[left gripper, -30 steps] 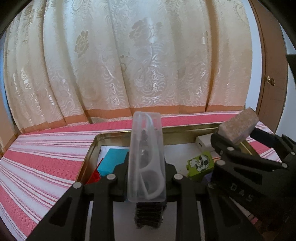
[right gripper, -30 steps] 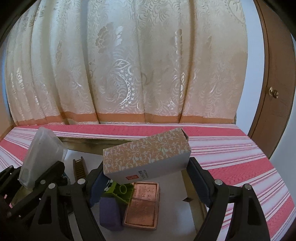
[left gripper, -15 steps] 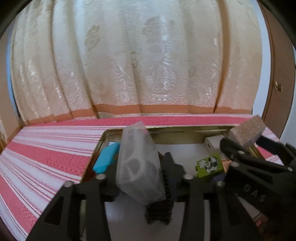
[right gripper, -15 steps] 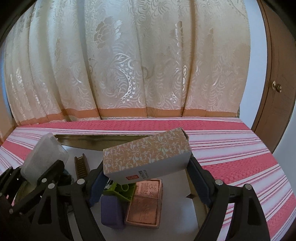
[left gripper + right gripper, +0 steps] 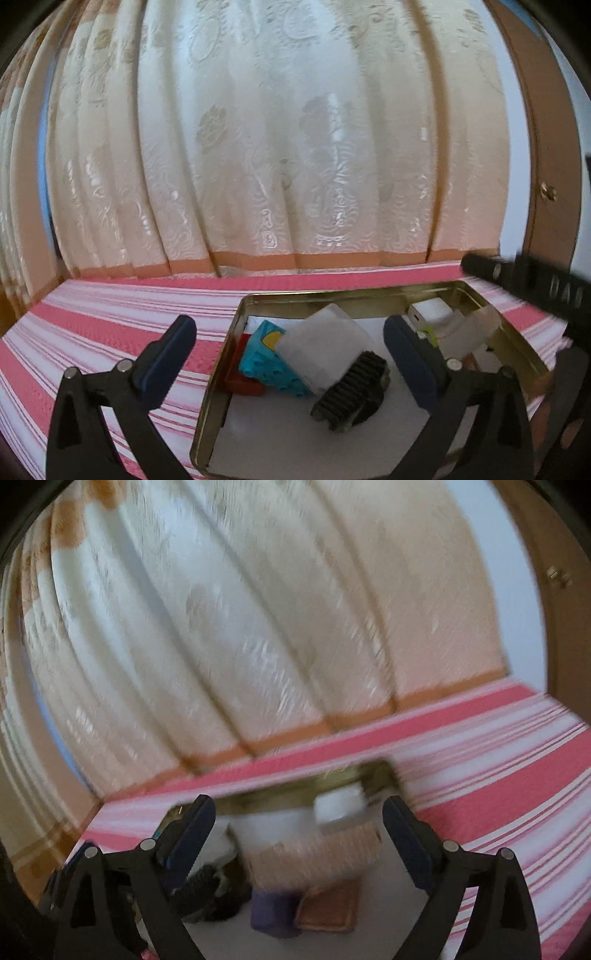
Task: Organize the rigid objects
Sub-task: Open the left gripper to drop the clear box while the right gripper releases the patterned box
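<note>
Two grippers hang over a gold-rimmed metal tray (image 5: 236,325) that sits on a pink-and-white striped cloth (image 5: 110,314), and we take that tray as our landmark. Our left gripper (image 5: 291,345) has just been opening and now stands wide, its pads clear of everything. The translucent plastic case (image 5: 325,350) lies loose in the tray between the spread fingers, tilted, its lower end resting against a black toothed comb-like piece (image 5: 351,391). Just left of the case, by the tray's left wall, a turquoise studded block (image 5: 266,358) leans over a red piece (image 5: 240,376). Toward the tray's far right corner we see a small white box (image 5: 428,310) and a sliver of a green block (image 5: 428,336).

Our right gripper (image 5: 299,827) has also been opening its jaws and stands wide; the view is badly smeared. The patterned beige box (image 5: 314,853) is below and between the fingers inside the tray, with no pad pressing on it as far as the blur lets us tell. Beneath it lie a purple block (image 5: 273,912) and a copper-coloured flat tin (image 5: 328,908) on the tray's white floor. A cream curtain (image 5: 277,129) hangs behind the tray.
</note>
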`<state>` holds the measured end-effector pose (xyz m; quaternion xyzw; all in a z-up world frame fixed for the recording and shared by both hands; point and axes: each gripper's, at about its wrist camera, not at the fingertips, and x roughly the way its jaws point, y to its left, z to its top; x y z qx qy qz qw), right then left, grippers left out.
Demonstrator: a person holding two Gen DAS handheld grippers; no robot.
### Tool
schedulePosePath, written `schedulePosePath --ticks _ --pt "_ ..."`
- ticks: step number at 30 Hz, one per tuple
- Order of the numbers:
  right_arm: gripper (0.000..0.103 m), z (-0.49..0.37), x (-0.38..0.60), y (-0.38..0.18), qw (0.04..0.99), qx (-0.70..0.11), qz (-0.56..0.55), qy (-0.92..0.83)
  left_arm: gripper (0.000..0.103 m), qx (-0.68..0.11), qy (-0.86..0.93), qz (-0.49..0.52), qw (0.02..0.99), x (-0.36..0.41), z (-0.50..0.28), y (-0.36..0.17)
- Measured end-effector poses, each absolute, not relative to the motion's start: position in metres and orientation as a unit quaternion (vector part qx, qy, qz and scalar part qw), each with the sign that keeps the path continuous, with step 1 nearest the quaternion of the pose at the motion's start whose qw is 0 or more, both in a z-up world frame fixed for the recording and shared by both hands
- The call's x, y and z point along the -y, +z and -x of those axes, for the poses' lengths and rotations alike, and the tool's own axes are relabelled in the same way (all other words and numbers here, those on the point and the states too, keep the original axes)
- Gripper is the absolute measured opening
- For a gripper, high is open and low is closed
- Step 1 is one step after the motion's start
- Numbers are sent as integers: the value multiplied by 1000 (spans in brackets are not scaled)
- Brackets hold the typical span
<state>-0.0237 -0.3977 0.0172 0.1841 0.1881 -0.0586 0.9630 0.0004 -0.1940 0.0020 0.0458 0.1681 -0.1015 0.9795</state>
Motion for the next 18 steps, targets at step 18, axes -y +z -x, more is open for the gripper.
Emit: schedulePosePath --ticks 18 --pt "94 82 366 22 965 -107 -116 -210 103 -182 -109 -45 976 188 10 -1"
